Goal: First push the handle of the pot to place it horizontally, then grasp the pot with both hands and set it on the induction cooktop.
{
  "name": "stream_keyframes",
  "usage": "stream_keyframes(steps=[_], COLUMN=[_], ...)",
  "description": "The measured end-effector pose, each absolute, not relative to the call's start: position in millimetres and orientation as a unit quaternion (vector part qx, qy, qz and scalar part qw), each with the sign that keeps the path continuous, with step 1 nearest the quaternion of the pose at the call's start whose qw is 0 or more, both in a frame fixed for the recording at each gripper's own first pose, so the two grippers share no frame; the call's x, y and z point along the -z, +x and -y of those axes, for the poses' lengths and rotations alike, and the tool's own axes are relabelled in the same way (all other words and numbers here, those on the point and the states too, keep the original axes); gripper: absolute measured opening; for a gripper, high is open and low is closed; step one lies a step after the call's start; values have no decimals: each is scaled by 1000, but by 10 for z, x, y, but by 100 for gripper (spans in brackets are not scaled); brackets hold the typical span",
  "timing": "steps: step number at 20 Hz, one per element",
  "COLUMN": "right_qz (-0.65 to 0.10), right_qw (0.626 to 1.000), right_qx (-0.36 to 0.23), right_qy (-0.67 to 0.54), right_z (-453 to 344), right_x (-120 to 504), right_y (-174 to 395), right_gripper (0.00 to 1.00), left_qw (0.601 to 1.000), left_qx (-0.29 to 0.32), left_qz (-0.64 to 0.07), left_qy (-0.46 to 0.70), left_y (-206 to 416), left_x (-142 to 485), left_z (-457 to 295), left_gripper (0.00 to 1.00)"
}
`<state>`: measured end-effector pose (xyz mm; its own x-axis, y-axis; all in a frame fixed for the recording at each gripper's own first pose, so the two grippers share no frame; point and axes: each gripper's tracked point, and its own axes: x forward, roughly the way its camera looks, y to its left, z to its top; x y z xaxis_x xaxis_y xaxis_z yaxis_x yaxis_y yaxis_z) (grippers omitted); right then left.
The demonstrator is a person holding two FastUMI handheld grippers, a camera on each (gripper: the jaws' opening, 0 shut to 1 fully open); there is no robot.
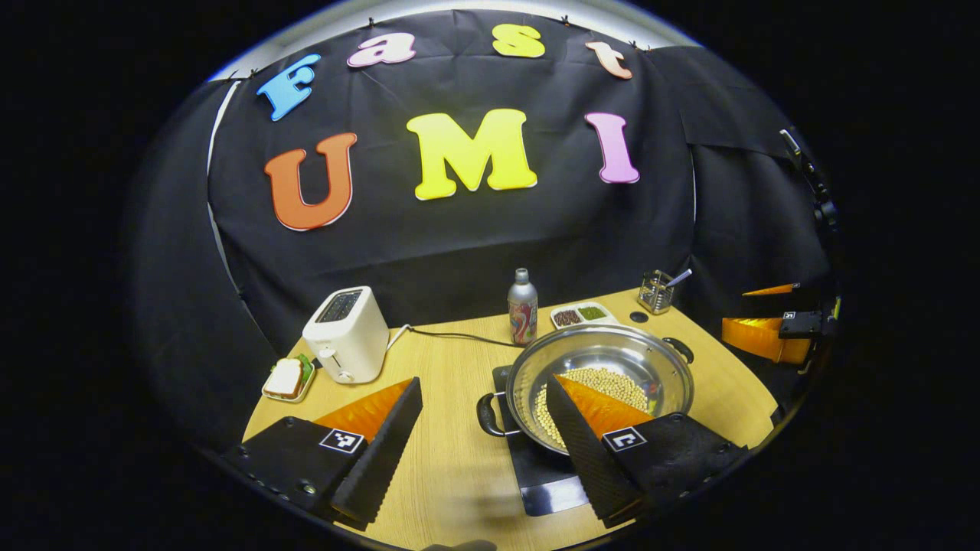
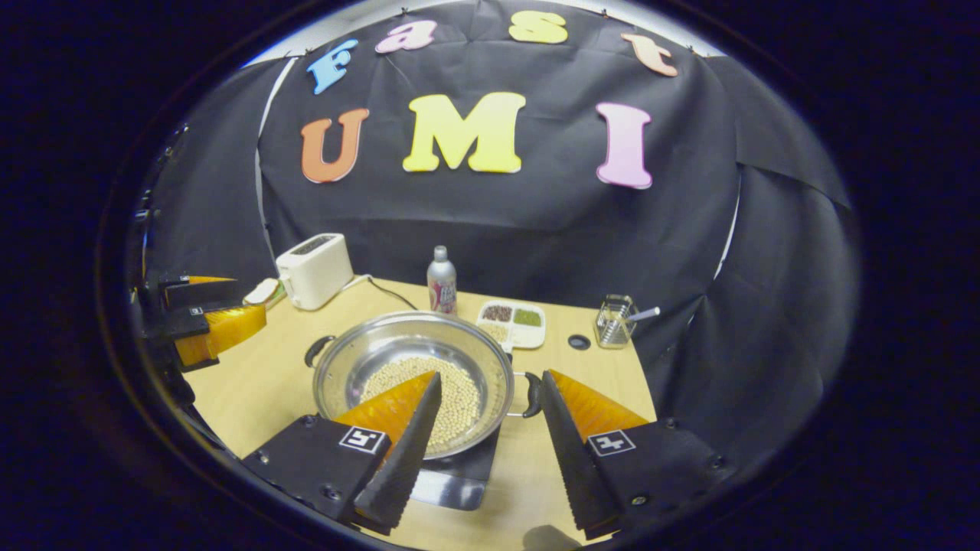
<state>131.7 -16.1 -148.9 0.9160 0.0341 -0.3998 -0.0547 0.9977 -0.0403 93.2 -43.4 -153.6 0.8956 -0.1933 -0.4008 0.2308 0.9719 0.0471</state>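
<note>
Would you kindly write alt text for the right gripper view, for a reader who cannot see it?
A steel pot of pale beans sits on a black induction cooktop on a wooden table, with the open right gripper hovering near its right handle. Behind stand a toaster, a bottle and a divided dish.

A wide, shallow, polished steel pot (image 1: pixel 601 375) (image 2: pixel 413 371) with two black loop handles is seen sitting upright on a flat black induction cooktop (image 1: pixel 540 471) (image 2: pixel 459 474) at the near part of the wooden table. A layer of pale beans is spread across its floor. The handles are set at opposite sides of the rim.
</note>
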Motion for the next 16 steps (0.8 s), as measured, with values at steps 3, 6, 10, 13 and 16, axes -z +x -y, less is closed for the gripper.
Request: stream_keyframes(steps=[3,6,10,13,16], right_qz=[-156,-110,-56,-20,14], right_qw=[987,993,998,999,1000], right_qx=[-24,-22,-24,-26,-22], right_qy=[-21,-19,-13,6,11], right_z=[85,69,25,-26,0], right_x=[1037,625,110,-237,-514], right_y=[1171,998,743,563,379], right_gripper=[90,99,100,100,100], left_qw=[978,985,992,994,996], left_qx=[112,104,86,76,76], left_qz=[-173,-135,-94,-72,-51], left_qy=[29,19,19,18,12], left_y=[809,700,590,478,342], left_x=[1165,806,341,117,-120], left_z=[377,233,68,9,-8], left_gripper=[97,97,97,97,97])
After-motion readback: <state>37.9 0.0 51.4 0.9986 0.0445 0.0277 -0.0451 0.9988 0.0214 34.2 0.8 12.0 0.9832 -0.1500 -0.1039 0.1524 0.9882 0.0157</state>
